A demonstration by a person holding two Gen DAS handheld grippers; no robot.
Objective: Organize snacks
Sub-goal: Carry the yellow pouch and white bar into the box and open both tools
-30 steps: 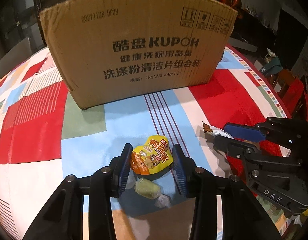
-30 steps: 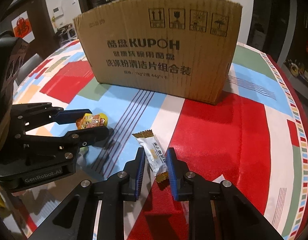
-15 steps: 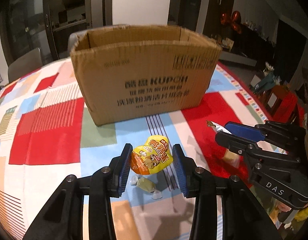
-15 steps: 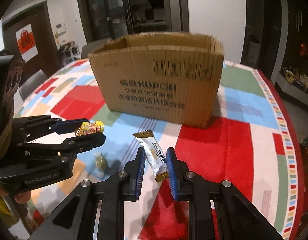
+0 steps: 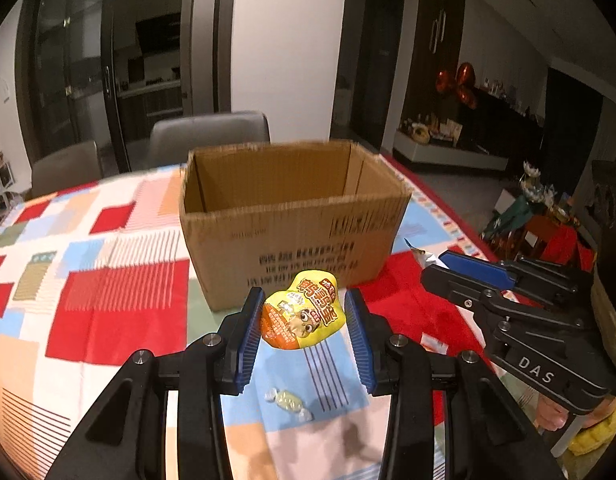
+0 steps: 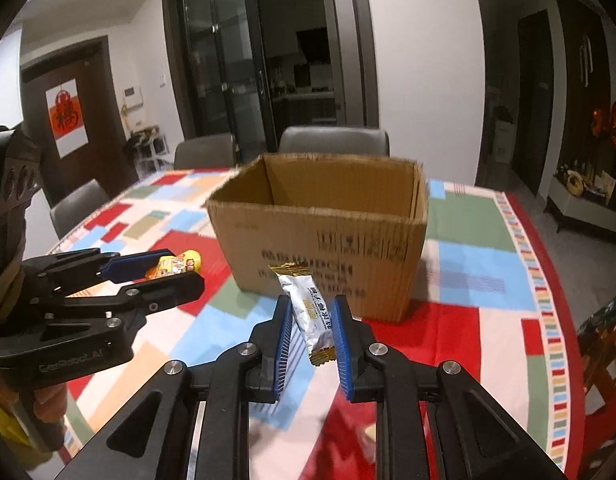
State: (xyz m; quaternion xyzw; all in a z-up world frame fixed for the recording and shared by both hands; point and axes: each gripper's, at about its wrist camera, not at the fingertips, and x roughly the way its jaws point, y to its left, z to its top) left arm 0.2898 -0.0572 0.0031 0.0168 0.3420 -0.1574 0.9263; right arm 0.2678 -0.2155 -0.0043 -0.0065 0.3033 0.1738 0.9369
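In the left wrist view, the left gripper [image 5: 304,330] is pinching a yellow pouch [image 5: 302,315] above the tablecloth [image 5: 120,300], near the open box [image 5: 292,220], while a wrapped candy [image 5: 288,400] is lying on the cloth below. In the right wrist view, the right gripper [image 6: 309,326] is clamping a silver bar [image 6: 308,312] upright in front of the box [image 6: 327,236], with the left gripper [image 6: 164,274] holding its pouch [image 6: 176,267] off to the left.

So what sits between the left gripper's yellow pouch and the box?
Nothing. In the left wrist view only bare tablecloth shows between the yellow pouch and the box; the wrapped candy lies nearer the camera.
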